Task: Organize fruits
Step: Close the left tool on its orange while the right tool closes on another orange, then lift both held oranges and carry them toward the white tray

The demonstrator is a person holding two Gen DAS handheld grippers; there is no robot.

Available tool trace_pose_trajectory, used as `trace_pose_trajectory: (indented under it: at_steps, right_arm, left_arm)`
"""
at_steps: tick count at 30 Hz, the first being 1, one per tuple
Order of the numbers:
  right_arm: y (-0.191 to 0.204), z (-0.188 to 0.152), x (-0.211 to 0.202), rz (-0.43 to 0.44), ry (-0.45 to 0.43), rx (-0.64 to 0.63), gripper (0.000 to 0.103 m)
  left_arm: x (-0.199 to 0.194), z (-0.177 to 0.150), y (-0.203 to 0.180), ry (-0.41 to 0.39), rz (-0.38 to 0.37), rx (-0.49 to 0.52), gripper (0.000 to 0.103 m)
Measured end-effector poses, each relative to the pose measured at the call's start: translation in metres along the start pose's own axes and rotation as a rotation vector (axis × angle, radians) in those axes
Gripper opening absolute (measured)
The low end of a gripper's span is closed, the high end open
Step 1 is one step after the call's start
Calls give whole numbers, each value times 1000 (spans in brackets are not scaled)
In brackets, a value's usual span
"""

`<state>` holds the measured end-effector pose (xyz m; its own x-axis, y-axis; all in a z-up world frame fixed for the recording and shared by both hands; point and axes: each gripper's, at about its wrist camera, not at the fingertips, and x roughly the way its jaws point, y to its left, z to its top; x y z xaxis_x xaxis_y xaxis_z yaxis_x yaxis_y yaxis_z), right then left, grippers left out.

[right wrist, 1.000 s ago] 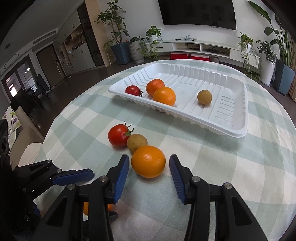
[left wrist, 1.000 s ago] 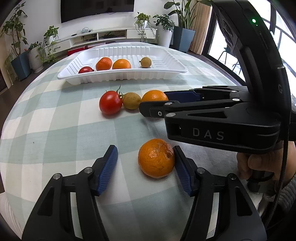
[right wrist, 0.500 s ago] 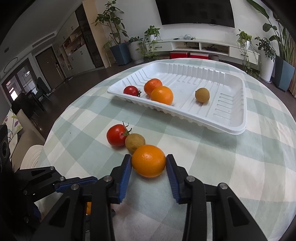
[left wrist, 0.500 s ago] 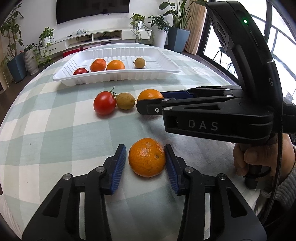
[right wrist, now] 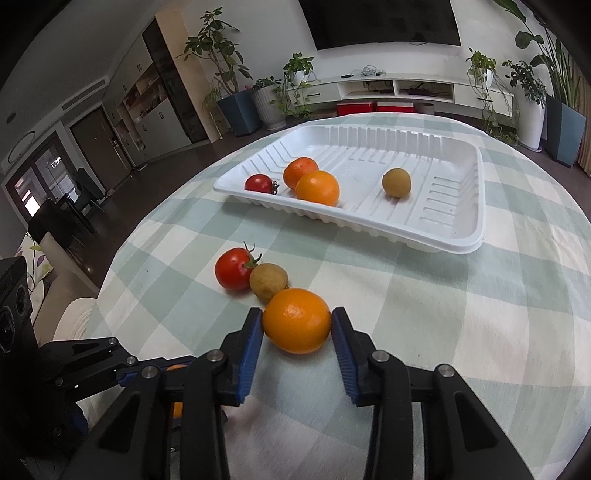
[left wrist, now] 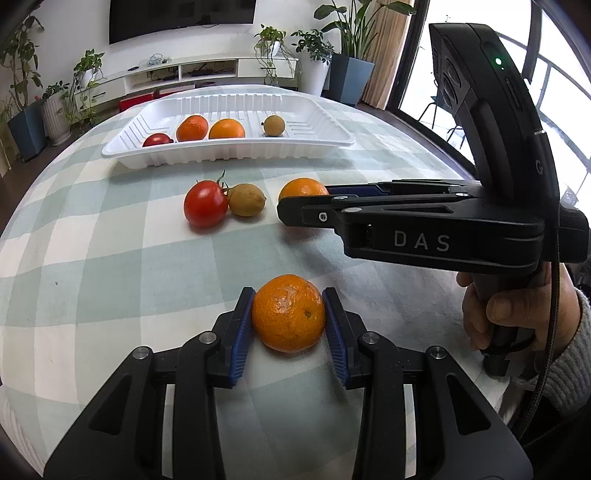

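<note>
Mandarin (left wrist: 288, 313) between left tongs (left wrist: 289, 325)

Checked tablecloth (right wrist: 461, 314); wall television (left wrist: 181, 14); white media shelf (right wrist: 399, 88); potted plants (right wrist: 221, 74); dark doorway (right wrist: 99, 147)

Checked table (right wrist: 480, 332), white tray (right wrist: 461, 236) (fruit-filled), loose fruit (right wrist: 236, 267)

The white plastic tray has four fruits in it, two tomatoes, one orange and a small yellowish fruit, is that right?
Not quite. The white plastic tray does hold four fruits, but the mix is one red tomato, two oranges and the small yellowish fruit. The right wrist view shows this most clearly.
</note>
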<state>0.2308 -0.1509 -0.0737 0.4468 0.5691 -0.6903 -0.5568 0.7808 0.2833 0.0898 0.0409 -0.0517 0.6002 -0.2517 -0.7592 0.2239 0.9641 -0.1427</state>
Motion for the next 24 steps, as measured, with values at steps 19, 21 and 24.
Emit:
trace_pose_trajectory:
  at_steps: [19, 21, 24]
  right_arm:
    - [-11, 1, -11, 81, -31, 88, 41]
    - [-14, 2, -12, 88, -38, 99, 41]
    - [-17, 3, -15, 97, -48, 114, 41]
  left_arm:
    - [-13, 20, 20, -40, 6, -60, 34]
    - [-14, 24, 21, -46, 2, -66, 34]
    - [-15, 31, 23, -55, -2, -77, 34]
